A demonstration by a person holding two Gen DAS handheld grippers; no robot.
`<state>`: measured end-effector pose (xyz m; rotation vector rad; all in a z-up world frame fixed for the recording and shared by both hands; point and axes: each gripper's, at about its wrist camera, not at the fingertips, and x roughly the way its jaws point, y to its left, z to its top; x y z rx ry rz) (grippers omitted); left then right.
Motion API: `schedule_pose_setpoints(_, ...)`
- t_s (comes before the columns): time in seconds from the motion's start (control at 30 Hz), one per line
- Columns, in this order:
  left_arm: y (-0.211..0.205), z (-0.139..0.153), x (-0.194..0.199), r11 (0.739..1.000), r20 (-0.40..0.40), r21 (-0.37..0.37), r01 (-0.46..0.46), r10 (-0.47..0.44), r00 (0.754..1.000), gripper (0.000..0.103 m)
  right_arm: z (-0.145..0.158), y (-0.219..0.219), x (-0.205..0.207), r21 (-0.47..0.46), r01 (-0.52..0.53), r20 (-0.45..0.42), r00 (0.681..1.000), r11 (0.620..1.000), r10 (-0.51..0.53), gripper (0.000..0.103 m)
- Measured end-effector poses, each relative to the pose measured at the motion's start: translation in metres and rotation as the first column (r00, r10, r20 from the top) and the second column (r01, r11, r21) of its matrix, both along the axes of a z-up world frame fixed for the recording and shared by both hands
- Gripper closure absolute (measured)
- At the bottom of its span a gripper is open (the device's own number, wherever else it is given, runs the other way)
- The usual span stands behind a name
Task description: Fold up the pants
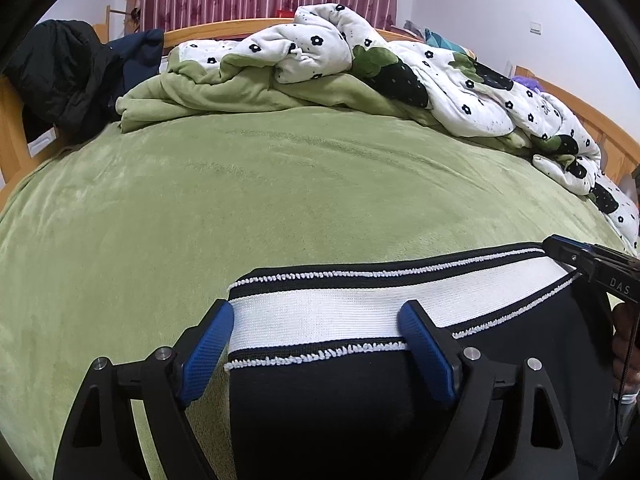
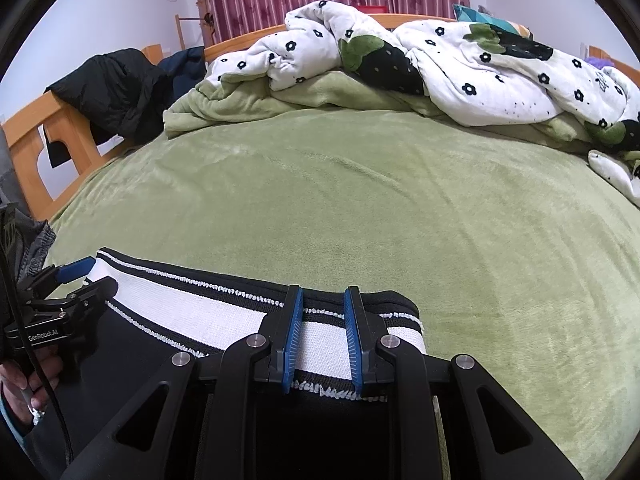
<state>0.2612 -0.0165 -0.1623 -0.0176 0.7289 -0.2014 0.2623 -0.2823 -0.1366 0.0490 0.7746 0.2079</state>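
Up close, the left gripper stands wide open astride the white waistband of the black pants, pads off the cloth. Rightward, the right gripper pinches that waistband nearly shut. Pants lie on the near green blanket; beyond, a rumpled floral quilt and dark jackets on the wooden bedframe.

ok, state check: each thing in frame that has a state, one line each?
left hand-held gripper: open, astride the waistband's left end
right hand-held gripper: nearly shut, pads either side of the waistband
pants: flat on the bed, waistband facing away
quilt: bunched at the far side
green blanket: spread flat
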Motion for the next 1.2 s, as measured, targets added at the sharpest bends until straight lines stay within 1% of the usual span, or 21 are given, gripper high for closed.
schedule_pose_setpoints(0.1, 0.001, 0.0, -0.001, 1.0, 0.002, -0.001, 0.0, 0.0, 1.0, 0.018, 0.0, 0.002, 0.001, -0.017, 0.007, -0.004, 1.0, 1.0, -0.007, 0.083)
schedule_pose_setpoints(0.17, 0.001, 0.0, -0.001, 1.0, 0.002, -0.001, 0.002, -0.002, 1.0, 0.018, 0.001, 0.009, 0.0, -0.063, 0.015, 0.006, 1.0, 0.998, -0.015, 0.084)
schedule_pose_setpoints(0.23, -0.001, 0.001, -0.003, 1.0, -0.002, 0.018, -0.005, 0.005, 1.0, 0.018, 0.001, 0.012, -0.002, -0.084, 0.019, 0.011, 1.0, 0.996, -0.018, 0.084)
schedule_pose_setpoints(0.3, -0.004, 0.006, -0.013, 0.999, 0.002, 0.044, 0.019, -0.019, 1.0, 0.019, 0.003, 0.011, -0.005, -0.082, 0.019, 0.013, 1.0, 0.996, -0.018, 0.082)
schedule_pose_setpoints(0.37, -0.005, 0.012, -0.031, 0.997, -0.029, 0.048, 0.06, -0.058, 0.998, 0.024, 0.006, 0.007, -0.011, -0.086, 0.015, 0.009, 1.0, 0.996, -0.014, 0.081)
schedule_pose_setpoints(0.43, -0.005, 0.016, -0.063, 0.988, -0.078, 0.001, 0.156, -0.155, 0.985, 0.024, 0.011, 0.004, -0.022, -0.094, 0.011, 0.004, 1.0, 0.996, -0.011, 0.08)
schedule_pose_setpoints(0.47, -0.008, 0.016, -0.083, 0.979, -0.096, -0.001, 0.205, -0.204, 0.974, 0.024, 0.015, 0.001, -0.032, -0.083, 0.009, -0.001, 1.0, 0.996, -0.01, 0.078)
schedule_pose_setpoints(0.53, -0.012, 0.015, -0.116, 0.968, -0.088, 0.039, 0.248, -0.244, 0.966, 0.024, 0.019, -0.004, -0.052, -0.064, -0.001, -0.014, 1.0, 0.998, 0.0, 0.074)
schedule_pose_setpoints(0.6, -0.016, 0.007, -0.15, 0.954, -0.111, 0.056, 0.296, -0.289, 0.951, 0.024, 0.018, -0.005, -0.072, -0.063, -0.026, -0.034, 0.999, 0.998, 0.024, 0.07)
schedule_pose_setpoints(0.7, -0.013, -0.001, -0.197, 0.955, -0.083, 0.076, 0.287, -0.28, 0.956, 0.024, 0.013, 0.002, -0.109, -0.129, -0.059, -0.028, 0.998, 0.99, 0.056, 0.07)
schedule_pose_setpoints(0.73, -0.011, -0.002, -0.209, 0.954, -0.067, 0.099, 0.283, -0.278, 0.958, 0.024, 0.012, 0.004, -0.123, -0.159, -0.063, -0.017, 0.998, 0.985, 0.061, 0.07)
schedule_pose_setpoints(0.77, -0.008, -0.003, -0.22, 0.952, -0.056, 0.125, 0.278, -0.273, 0.96, 0.024, 0.011, 0.004, -0.135, -0.165, -0.068, -0.02, 0.998, 0.984, 0.066, 0.069)
schedule_pose_setpoints(0.8, -0.005, -0.003, -0.226, 0.95, -0.062, 0.129, 0.283, -0.277, 0.959, 0.024, 0.009, 0.002, -0.145, -0.152, -0.073, -0.029, 0.997, 0.986, 0.07, 0.069)
schedule_pose_setpoints(0.9, 0.009, -0.009, -0.238, 0.95, -0.111, 0.139, 0.279, -0.265, 0.958, 0.025, 0.004, -0.006, -0.167, -0.121, -0.057, -0.059, 0.997, 0.991, 0.05, 0.069)
schedule_pose_setpoints(0.93, 0.011, -0.012, -0.239, 0.95, -0.117, 0.162, 0.267, -0.251, 0.961, 0.029, 0.004, -0.01, -0.174, -0.107, -0.044, -0.063, 0.997, 0.993, 0.037, 0.069)
schedule_pose_setpoints(0.97, 0.013, -0.015, -0.242, 0.945, -0.118, 0.203, 0.258, -0.237, 0.964, 0.031, 0.005, -0.014, -0.179, -0.097, -0.031, -0.059, 0.998, 0.995, 0.025, 0.069)
schedule_pose_setpoints(1.03, 0.013, -0.015, -0.247, 0.936, -0.113, 0.224, 0.271, -0.251, 0.961, 0.033, 0.007, -0.019, -0.185, -0.078, -0.016, -0.055, 0.998, 0.997, 0.012, 0.069)
schedule_pose_setpoints(1.1, 0.008, -0.013, -0.249, 0.926, -0.094, 0.263, 0.271, -0.255, 0.962, 0.035, 0.007, -0.022, -0.186, -0.059, -0.001, -0.059, 0.998, 0.998, -0.002, 0.069)
schedule_pose_setpoints(1.13, 0.004, -0.012, -0.25, 0.921, -0.083, 0.285, 0.268, -0.255, 0.963, 0.042, 0.006, -0.023, -0.185, -0.051, 0.006, -0.064, 0.998, 0.999, -0.009, 0.069)
schedule_pose_setpoints(1.17, -0.003, -0.01, -0.25, 0.913, -0.066, 0.311, 0.264, -0.257, 0.964, 0.063, 0.005, -0.024, -0.184, -0.046, 0.011, -0.07, 0.997, 0.999, -0.014, 0.069)
schedule_pose_setpoints(1.2, -0.006, -0.007, -0.252, 0.915, -0.049, 0.317, 0.249, -0.247, 0.968, 0.07, 0.004, -0.024, -0.182, -0.044, 0.015, -0.076, 0.997, 0.999, -0.018, 0.069)
